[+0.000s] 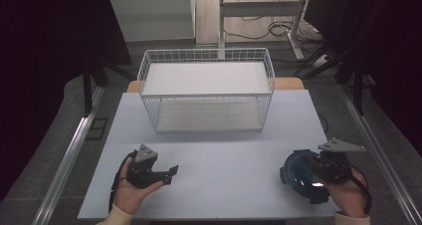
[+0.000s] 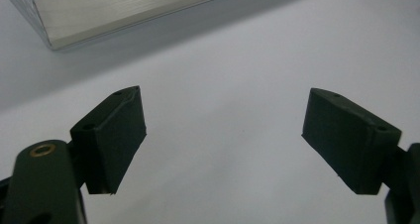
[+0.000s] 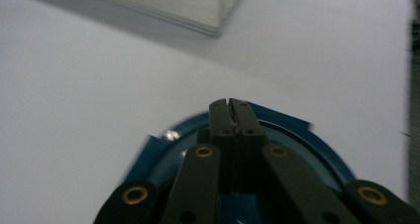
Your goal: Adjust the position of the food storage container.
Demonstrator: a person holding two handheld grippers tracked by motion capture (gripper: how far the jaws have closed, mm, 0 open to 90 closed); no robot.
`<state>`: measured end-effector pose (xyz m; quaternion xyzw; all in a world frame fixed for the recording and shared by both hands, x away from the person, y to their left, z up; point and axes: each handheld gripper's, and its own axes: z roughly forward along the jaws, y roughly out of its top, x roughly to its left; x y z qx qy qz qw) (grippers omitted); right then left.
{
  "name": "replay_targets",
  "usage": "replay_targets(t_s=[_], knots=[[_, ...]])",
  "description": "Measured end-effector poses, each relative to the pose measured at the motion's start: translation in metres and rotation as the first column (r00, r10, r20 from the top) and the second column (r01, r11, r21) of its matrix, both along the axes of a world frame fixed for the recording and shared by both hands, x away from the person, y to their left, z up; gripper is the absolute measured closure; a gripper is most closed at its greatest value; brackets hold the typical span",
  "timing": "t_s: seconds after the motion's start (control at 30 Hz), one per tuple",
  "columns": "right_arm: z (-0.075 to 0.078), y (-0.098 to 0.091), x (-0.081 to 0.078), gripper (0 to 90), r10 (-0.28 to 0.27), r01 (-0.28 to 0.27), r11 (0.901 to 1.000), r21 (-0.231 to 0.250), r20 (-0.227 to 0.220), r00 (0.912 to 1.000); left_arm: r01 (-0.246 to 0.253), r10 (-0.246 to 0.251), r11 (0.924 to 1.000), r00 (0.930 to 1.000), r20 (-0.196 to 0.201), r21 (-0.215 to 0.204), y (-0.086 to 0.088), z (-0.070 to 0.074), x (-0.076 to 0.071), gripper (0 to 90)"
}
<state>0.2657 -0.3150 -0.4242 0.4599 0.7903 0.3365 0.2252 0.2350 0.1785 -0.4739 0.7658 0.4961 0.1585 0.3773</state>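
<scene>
blue lid [image 1: 294,175], round with a clear glassy centre, lies flat at the table's [image 1: 219,155] near right corner, under the right gripper [image 3: 231,110], whose jaws are clenched together above it; whether they pinch its rim or centre knob cannot be told. the left gripper [image 2: 223,135] rests released, jaws wide over bare tabletop, well apart from it. the lid looks stiff, light, smooth and likely slippery, perhaps breakable at the centre; the raised rim seems the safest hold. a white wire basket [image 1: 206,88] stands behind.
</scene>
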Motion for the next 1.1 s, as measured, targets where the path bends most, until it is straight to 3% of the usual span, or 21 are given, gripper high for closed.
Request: replay_targets(t_s=[0.13, 0.17, 0.27, 0.33, 0.47, 0.67, 0.73, 0.77, 0.83, 1.1], knots=[[0.002, -0.013, -0.004, 89.0, -0.062, 0.062, 0.9979, -0.020, 0.014, 0.9980, -0.001, 0.001, 1.0000, 1.0000, -0.003, -0.006, 0.002, 0.000, 0.000, 16.6], [0.005, -0.024, -0.009, 89.0, -0.104, 0.105, 0.9936, -0.040, 0.027, 0.9942, -0.005, 0.005, 1.0000, 1.0000, -0.004, -0.007, 0.003, 0.001, 0.000, 16.6], [0.007, -0.032, -0.012, 89.1, -0.133, 0.134, 0.9900, -0.042, 0.034, 0.9905, -0.005, 0.005, 1.0000, 1.0000, -0.005, -0.007, 0.004, 0.001, 0.000, 16.6], [0.005, -0.047, -0.018, 89.1, -0.178, 0.179, 0.9833, -0.033, 0.029, 0.9836, -0.006, 0.006, 1.0000, 1.0000, -0.006, -0.005, 0.003, 0.001, 0.000, 16.6], [-0.004, -0.059, -0.024, 89.1, -0.235, 0.235, 0.9651, -0.116, 0.010, 0.9718, -0.002, 0.002, 1.0000, 1.0000, -0.009, -0.002, 0.002, 0.000, 0.000, 16.6], [-0.020, -0.073, -0.027, 89.0, -0.284, 0.275, 0.9487, -0.156, -0.036, 0.9582, -0.003, 0.003, 1.0000, 0.9999, -0.010, 0.003, 0.001, 0.000, 0.000, 16.7], [-0.023, -0.074, -0.026, 89.1, -0.286, 0.275, 0.9468, -0.167, -0.046, 0.9570, -0.007, 0.007, 1.0000, 0.9999, -0.009, 0.000, 0.002, 0.000, 0.000, 16.7], [-0.030, -0.074, -0.025, 89.2, -0.284, 0.267, 0.9473, -0.177, -0.077, 0.9558, -0.007, 0.007, 1.0000, 0.9999, -0.009, 0.002, 0.002, 0.000, 0.000, 16.7], [-0.034, -0.073, -0.024, 89.2, -0.292, 0.270, 0.9403, -0.208, -0.086, 0.9525, -0.005, 0.005, 1.0000, 0.9999, -0.010, 0.005, 0.001, 0.000, 0.000, 16.8], [-0.037, -0.077, -0.023, 89.3, -0.291, 0.264, 0.9436, -0.199, -0.119, 0.9493, 0.006, -0.005, 0.9998, 0.9998, -0.020, 0.017, -0.001, -0.003, 0.001, 16.8]])
